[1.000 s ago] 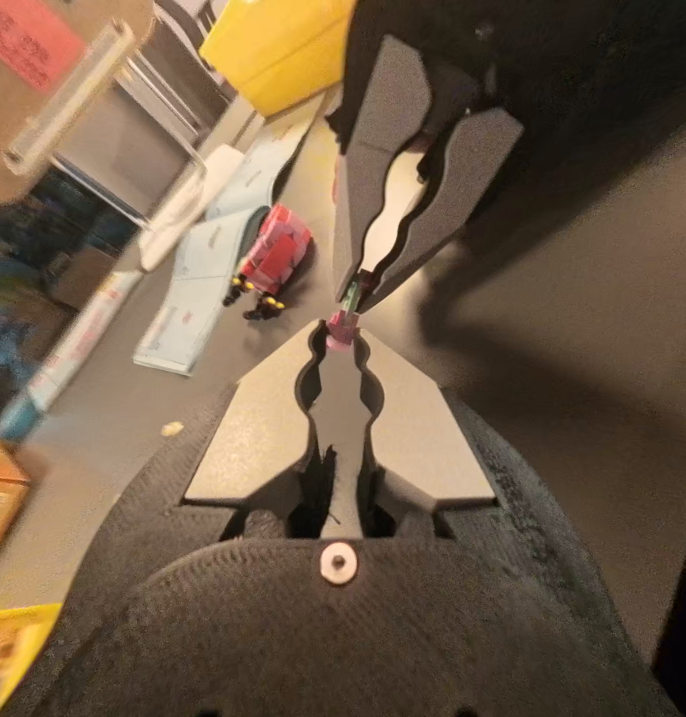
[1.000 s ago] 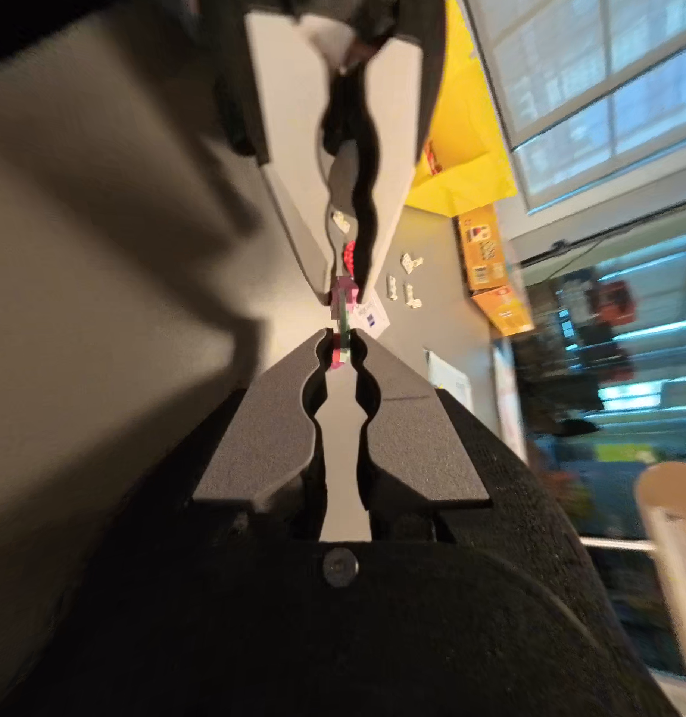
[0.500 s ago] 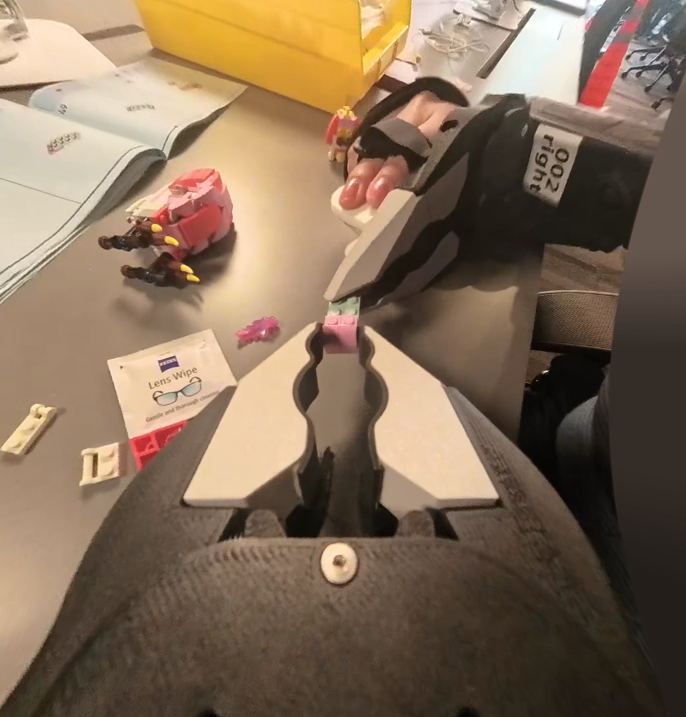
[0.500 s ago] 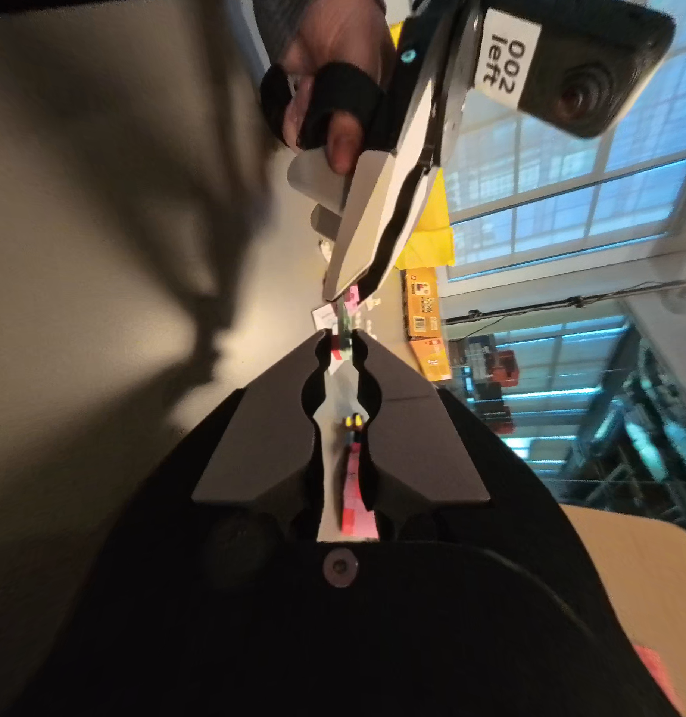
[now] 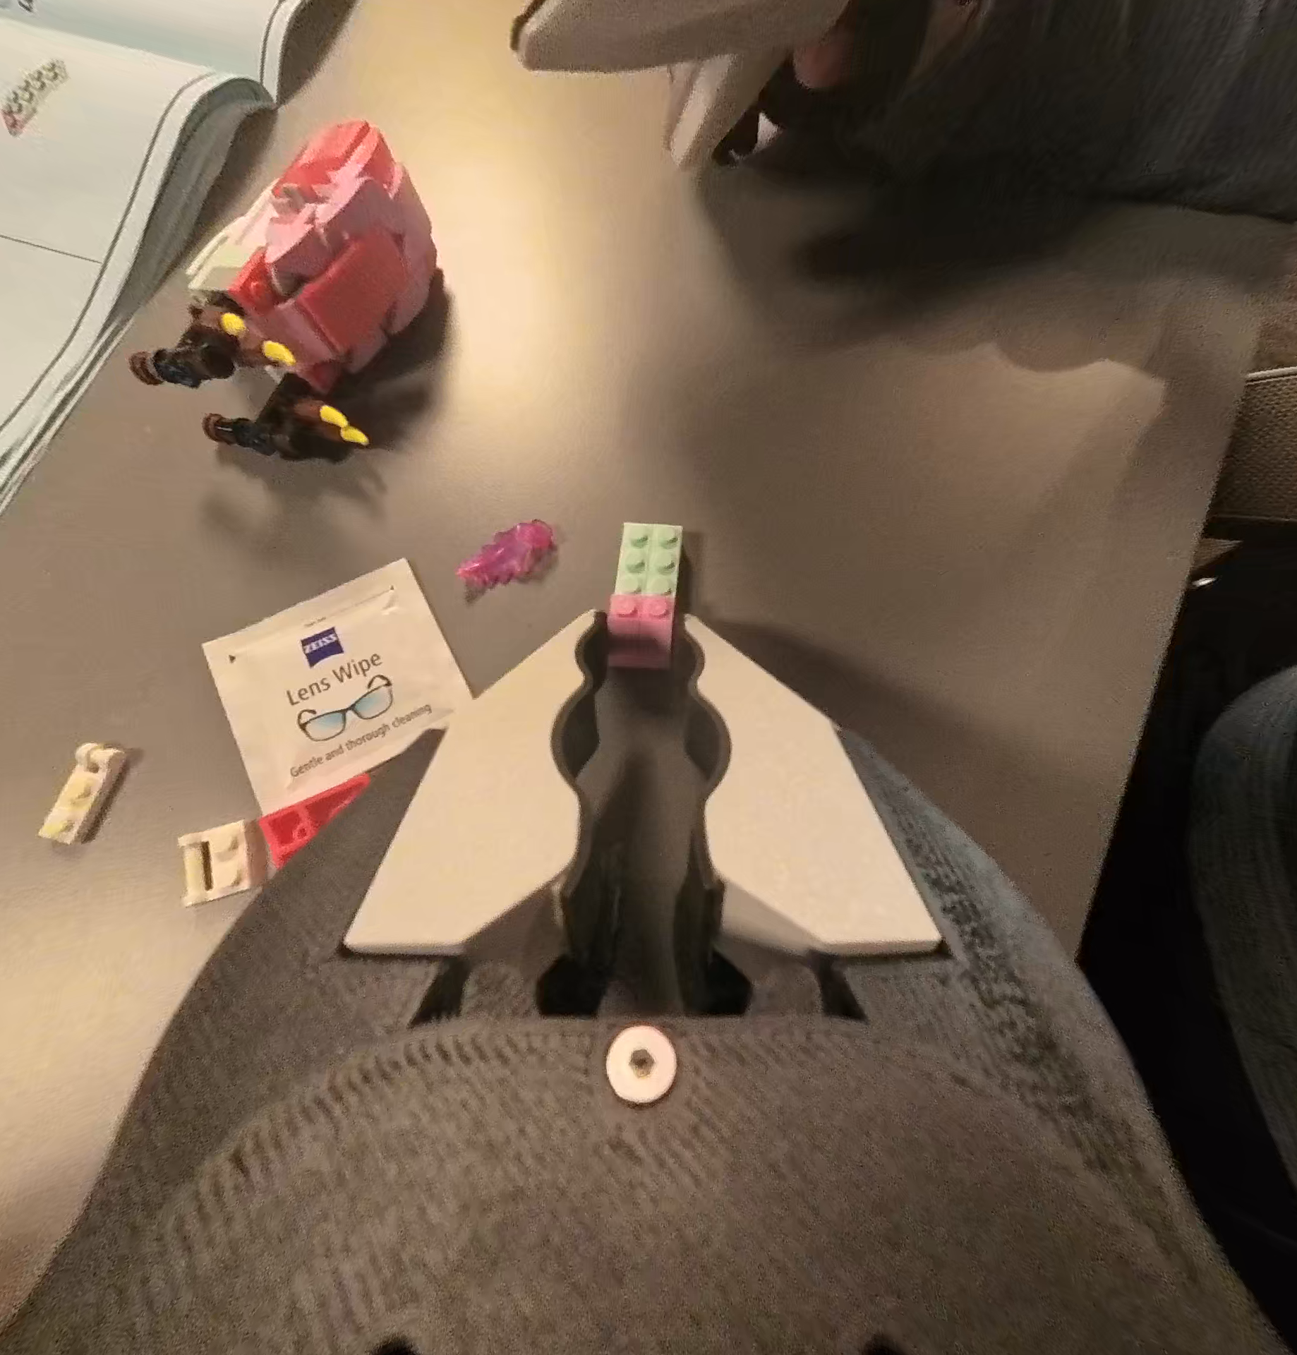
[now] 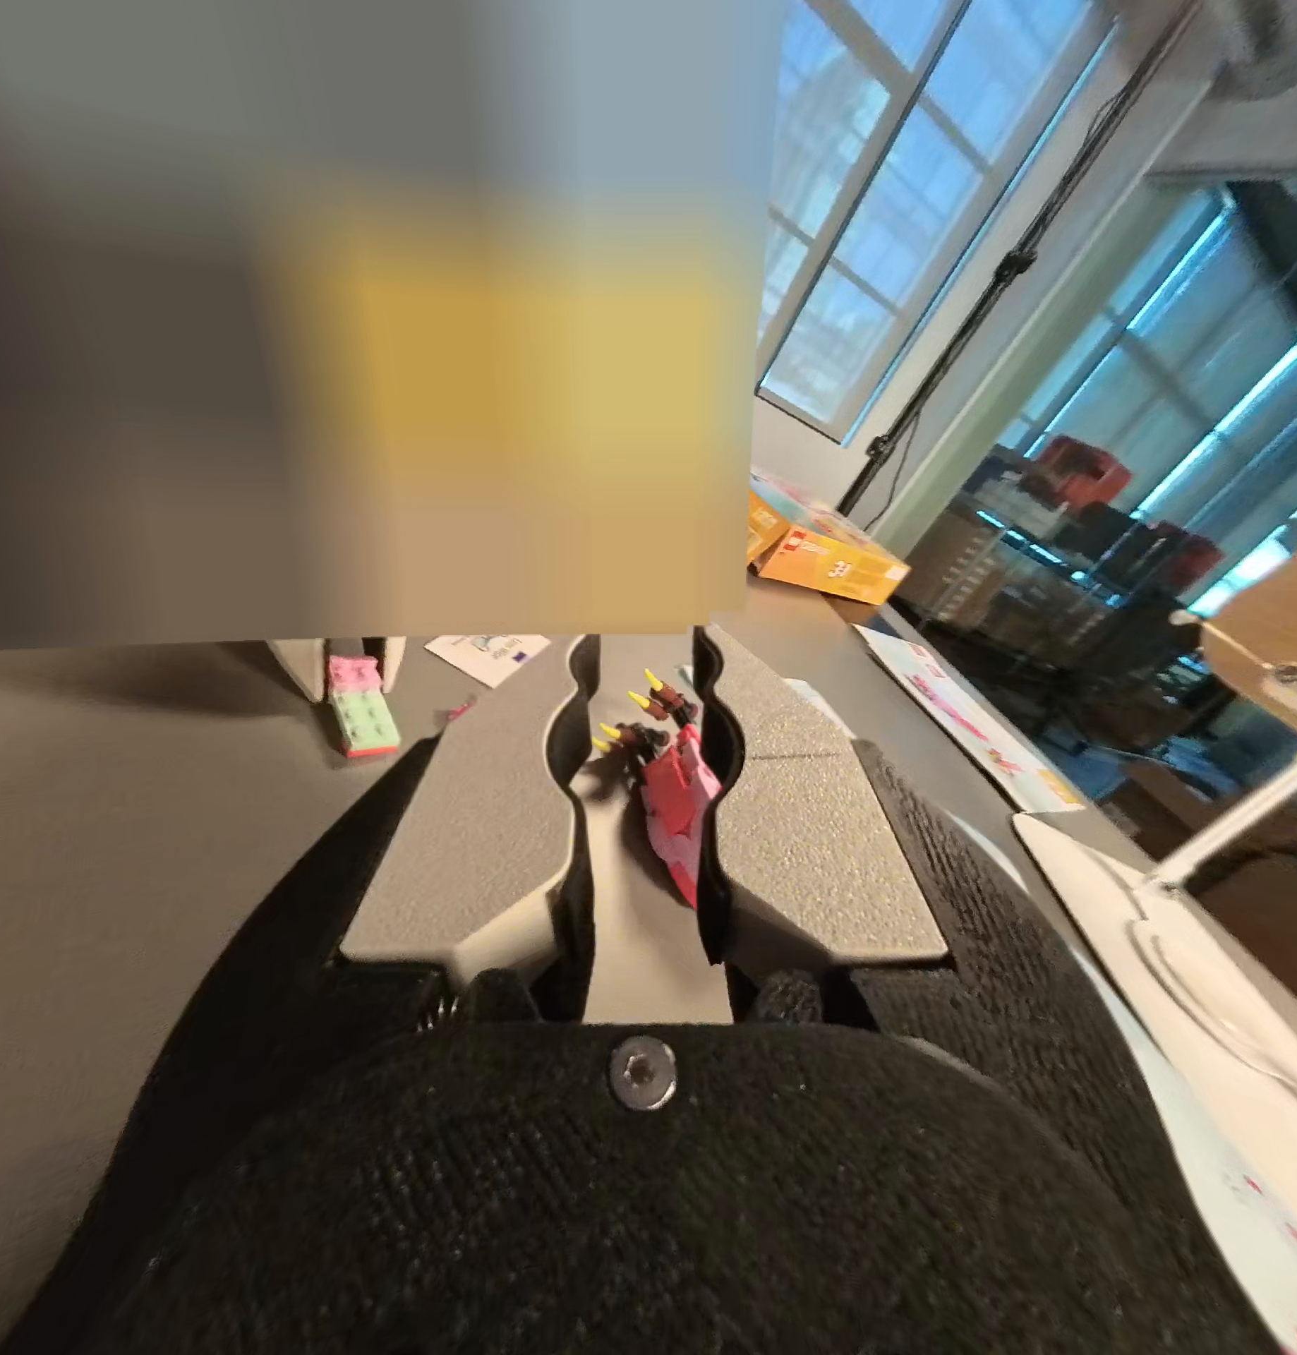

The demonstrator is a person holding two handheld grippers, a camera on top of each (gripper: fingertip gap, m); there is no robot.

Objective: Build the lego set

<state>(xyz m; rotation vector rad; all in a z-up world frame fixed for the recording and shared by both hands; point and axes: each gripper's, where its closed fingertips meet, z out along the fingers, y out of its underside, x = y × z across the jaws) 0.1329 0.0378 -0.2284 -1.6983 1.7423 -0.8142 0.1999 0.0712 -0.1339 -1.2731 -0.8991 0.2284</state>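
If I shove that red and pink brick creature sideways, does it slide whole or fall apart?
The brick creature is many small snapped-together pieces, so it probably slides as one stiff lump. Its thin, yellow-tipped clawed legs stick out and look likeliest to snag or pop off. It lies on a smooth table, so little should resist it.

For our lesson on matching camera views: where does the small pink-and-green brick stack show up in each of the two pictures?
Left wrist view: the pink-and-green brick stack sits just above centre, its pink end between the left claw's fingertips.
Right wrist view: left of centre, poking down toward the table from pale fingertips.
Shared landmark: the red brick creature with yellow claws, upper left in the left view, between the right claw's fingers in the right view.
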